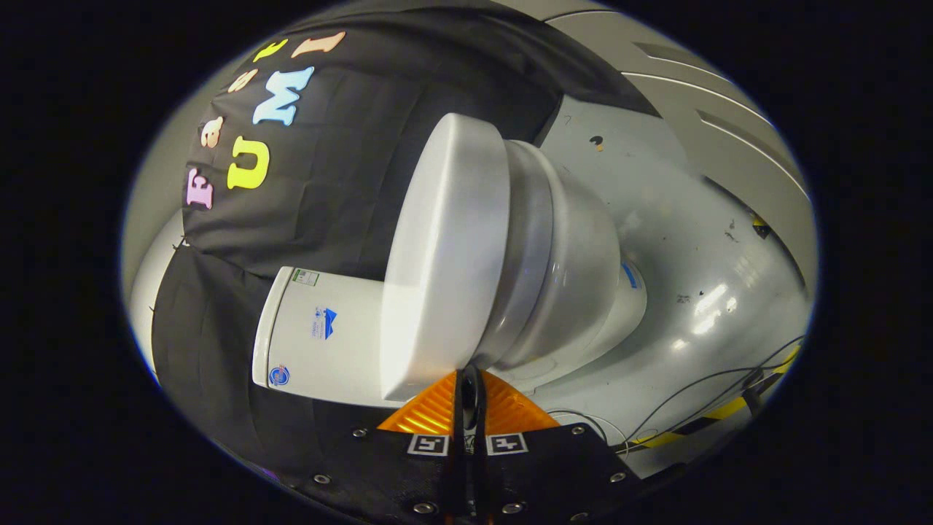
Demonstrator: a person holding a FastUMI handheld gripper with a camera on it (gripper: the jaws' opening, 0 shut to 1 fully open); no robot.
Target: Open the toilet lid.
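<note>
The view is rolled on its side, so the white toilet lies sideways across it. Its lid (444,255) rests flat against the seat (528,248), with the bowl (583,270) beyond and the tank (321,335) on the lid's other side. My gripper (466,373) is shut, its two fingers pressed together with nothing visibly clamped between them. The tips sit right at the seam where the lid's rim meets the seat, at the end of the lid nearer the tank. I cannot tell whether they touch the rim.
The toilet stands on a glossy grey floor (700,255) with scuff marks. Thin cables (714,394) and yellow-black tape (700,419) run along the floor beside the base. Black cloth (342,182) hangs behind the tank.
</note>
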